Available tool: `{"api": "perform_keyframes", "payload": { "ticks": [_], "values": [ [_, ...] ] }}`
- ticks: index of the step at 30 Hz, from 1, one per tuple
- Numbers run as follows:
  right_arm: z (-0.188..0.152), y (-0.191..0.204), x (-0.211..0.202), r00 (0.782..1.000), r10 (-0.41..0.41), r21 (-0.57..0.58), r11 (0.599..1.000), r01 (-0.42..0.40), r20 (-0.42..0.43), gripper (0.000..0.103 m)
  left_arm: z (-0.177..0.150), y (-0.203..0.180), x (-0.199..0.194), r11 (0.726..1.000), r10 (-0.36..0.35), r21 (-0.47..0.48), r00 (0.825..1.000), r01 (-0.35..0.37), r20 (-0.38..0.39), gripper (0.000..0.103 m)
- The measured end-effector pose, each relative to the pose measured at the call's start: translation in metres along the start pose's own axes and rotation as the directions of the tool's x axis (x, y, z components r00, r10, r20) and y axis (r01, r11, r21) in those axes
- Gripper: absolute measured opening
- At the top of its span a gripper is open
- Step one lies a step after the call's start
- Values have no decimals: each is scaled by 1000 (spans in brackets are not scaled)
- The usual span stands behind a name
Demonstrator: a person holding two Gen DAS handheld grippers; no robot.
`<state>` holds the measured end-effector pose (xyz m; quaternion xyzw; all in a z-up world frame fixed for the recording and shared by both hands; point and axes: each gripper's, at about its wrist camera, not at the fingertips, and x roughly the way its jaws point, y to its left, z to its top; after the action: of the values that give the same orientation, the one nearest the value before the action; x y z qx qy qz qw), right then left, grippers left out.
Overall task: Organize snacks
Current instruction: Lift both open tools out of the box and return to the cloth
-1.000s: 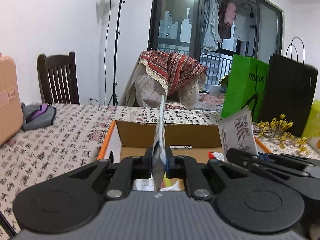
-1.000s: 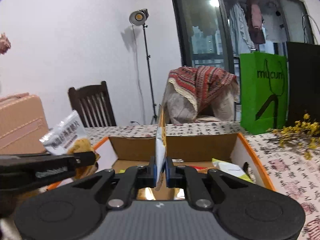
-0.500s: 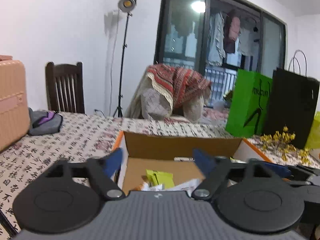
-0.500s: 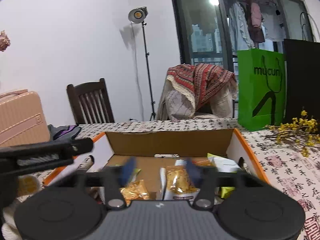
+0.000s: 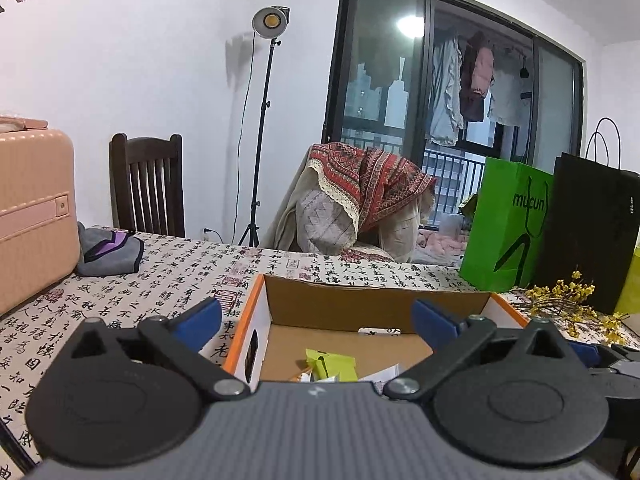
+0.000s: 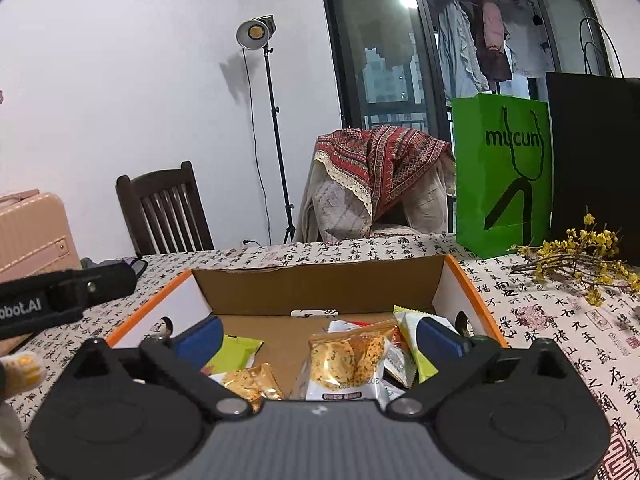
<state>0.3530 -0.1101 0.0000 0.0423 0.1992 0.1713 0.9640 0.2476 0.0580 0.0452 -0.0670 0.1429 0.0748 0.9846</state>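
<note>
An open cardboard box with orange edges stands on the table and holds several snack packets. In the right wrist view I see a clear packet of golden crackers, a smaller orange packet and green packets. In the left wrist view a green packet lies in the box. My left gripper is open and empty above the box's near left side. My right gripper is open and empty above the packets.
A pink suitcase and a grey pouch sit at the left. A green bag, a black bag and yellow flowers stand at the right. Chairs stand behind the table.
Both grippers were shut on upright snack packets one second ago. Both have opened and the packets have dropped into the box.
</note>
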Motion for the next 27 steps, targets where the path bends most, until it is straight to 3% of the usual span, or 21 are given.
{"api": "perform_keyframes", "payload": {
  "ticks": [16, 27],
  "values": [
    [22, -1, -45, 1000, -10, -23, 1000, 10, -2, 103, 19, -3, -39, 999, -20, -33, 1000, 20, 10, 103],
    [2, -14, -81, 997, -28, -57, 998, 24, -74, 103, 6, 3, -72, 1000, 6, -23, 1000, -7, -20, 103]
  ]
}}
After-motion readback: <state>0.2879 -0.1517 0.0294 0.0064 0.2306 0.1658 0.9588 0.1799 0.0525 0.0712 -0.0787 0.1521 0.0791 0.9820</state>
